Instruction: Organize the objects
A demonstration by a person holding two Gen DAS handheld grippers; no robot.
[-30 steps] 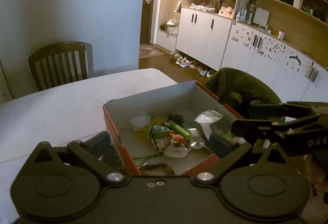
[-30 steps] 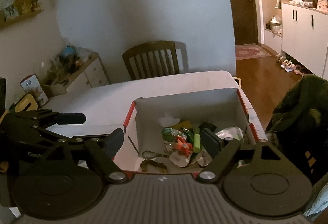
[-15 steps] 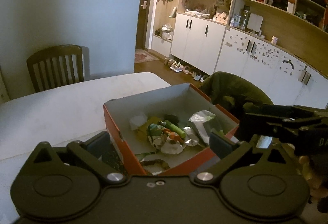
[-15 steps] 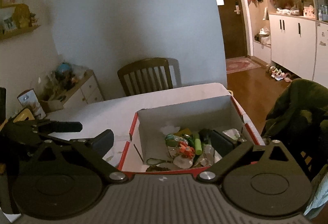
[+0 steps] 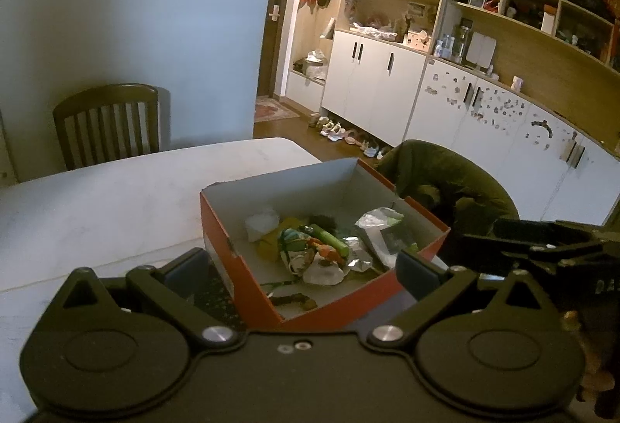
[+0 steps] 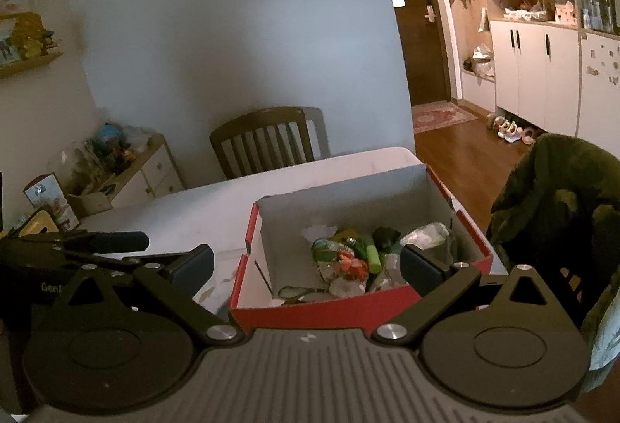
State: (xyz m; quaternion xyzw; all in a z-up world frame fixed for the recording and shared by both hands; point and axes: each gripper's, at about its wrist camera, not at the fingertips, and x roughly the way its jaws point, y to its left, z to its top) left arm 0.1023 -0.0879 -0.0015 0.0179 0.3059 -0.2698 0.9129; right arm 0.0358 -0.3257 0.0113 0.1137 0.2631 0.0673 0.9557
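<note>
Both grippers hover at the near rim of the red box (image 6: 333,310) on the white table (image 5: 116,198); right gripper (image 6: 306,264) and left gripper (image 5: 306,268) spread wide, empty; its small clutter (image 6: 348,260) heaped mid-floor; best descend vertically, clearing the walls, isolating one item.

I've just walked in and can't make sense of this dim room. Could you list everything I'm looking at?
Cardboard box: one, red outside, white inside, on the table.
Table: one, white, under the box.
Green tube: one, in the box among crumpled wrappers.
Wooden chair: one, brown, at the far edge of the table.
Green jacket: one, right of the box.
Shoes: several, pale, by the white cabinets.
Left tongs: black, open.
Right tongs: black, open, empty.
</note>
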